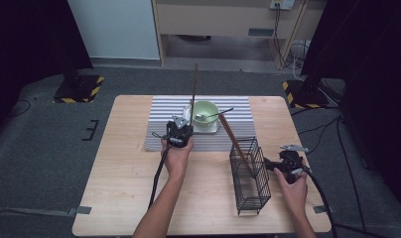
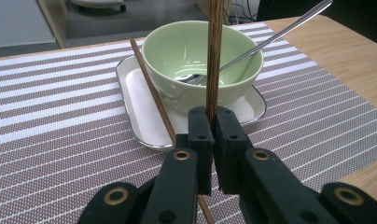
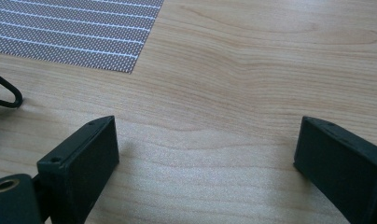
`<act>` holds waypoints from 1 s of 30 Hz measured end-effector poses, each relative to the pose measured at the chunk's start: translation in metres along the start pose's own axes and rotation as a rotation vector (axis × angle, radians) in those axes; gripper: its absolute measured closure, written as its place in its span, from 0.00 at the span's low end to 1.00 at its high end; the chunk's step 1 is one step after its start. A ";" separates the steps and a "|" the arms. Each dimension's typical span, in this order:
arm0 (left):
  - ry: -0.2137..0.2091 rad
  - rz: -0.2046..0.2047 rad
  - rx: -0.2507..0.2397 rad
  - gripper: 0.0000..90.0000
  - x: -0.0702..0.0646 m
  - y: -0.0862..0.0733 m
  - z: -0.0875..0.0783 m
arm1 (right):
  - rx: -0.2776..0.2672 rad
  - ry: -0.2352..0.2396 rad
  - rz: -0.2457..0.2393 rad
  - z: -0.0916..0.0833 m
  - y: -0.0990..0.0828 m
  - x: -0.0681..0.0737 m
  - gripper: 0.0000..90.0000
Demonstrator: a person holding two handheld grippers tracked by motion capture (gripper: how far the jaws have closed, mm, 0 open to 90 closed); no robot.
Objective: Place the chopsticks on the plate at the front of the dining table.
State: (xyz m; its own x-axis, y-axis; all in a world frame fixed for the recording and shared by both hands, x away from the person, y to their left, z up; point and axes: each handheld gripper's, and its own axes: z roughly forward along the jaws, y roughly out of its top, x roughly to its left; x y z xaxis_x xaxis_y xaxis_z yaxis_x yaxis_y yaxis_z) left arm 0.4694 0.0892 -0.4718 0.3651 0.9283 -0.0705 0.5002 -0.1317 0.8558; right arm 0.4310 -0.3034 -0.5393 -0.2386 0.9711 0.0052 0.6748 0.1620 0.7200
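My left gripper [image 1: 186,121] [image 2: 213,114] is shut on a brown chopstick [image 1: 194,84] [image 2: 214,56], which stands upright in front of the green bowl [image 1: 205,113] [image 2: 200,51]. The bowl sits on a white tray [image 1: 212,129] [image 2: 140,102] and holds a metal spoon [image 1: 219,114] [image 2: 280,32]. A second chopstick [image 2: 151,88] lies across the tray, left of the bowl. Another chopstick [image 1: 234,141] leans in the black wire basket [image 1: 250,176]. My right gripper [image 1: 269,164] [image 3: 205,135] stands open just right of the basket, low over bare wood.
A striped placemat [image 1: 161,136] [image 2: 60,116] [image 3: 79,32] lies under the tray at the back middle of the wooden table [image 1: 124,188] [image 3: 233,70]. A black wire loop [image 3: 4,93] of the basket shows at the left of the right gripper view.
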 end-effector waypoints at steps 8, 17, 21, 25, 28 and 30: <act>0.003 -0.016 0.015 0.96 0.002 -0.007 0.006 | 0.000 0.000 0.000 0.000 0.000 0.000 0.07; 0.006 -0.032 0.024 0.96 0.004 -0.013 0.009 | 0.000 -0.001 0.000 0.000 0.000 0.000 0.07; 0.012 -0.036 0.027 0.96 0.007 -0.015 0.009 | 0.000 0.000 0.000 0.000 0.000 0.000 0.07; 0.013 -0.044 0.028 0.96 0.008 -0.016 0.010 | 0.000 0.000 0.000 0.000 0.000 0.000 0.07; 0.015 -0.049 0.031 0.96 0.009 -0.018 0.011 | 0.000 -0.001 0.000 0.000 0.000 0.000 0.07; 0.016 -0.049 0.039 0.96 0.009 -0.020 0.013 | 0.000 0.000 0.000 0.000 0.000 0.000 0.07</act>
State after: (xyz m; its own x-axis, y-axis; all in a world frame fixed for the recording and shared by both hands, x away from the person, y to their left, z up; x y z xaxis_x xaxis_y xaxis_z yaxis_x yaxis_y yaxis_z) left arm 0.4725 0.0960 -0.4964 0.3267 0.9394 -0.1037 0.5476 -0.0987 0.8309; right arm 0.4309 -0.3034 -0.5393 -0.2383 0.9712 0.0049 0.6751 0.1620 0.7198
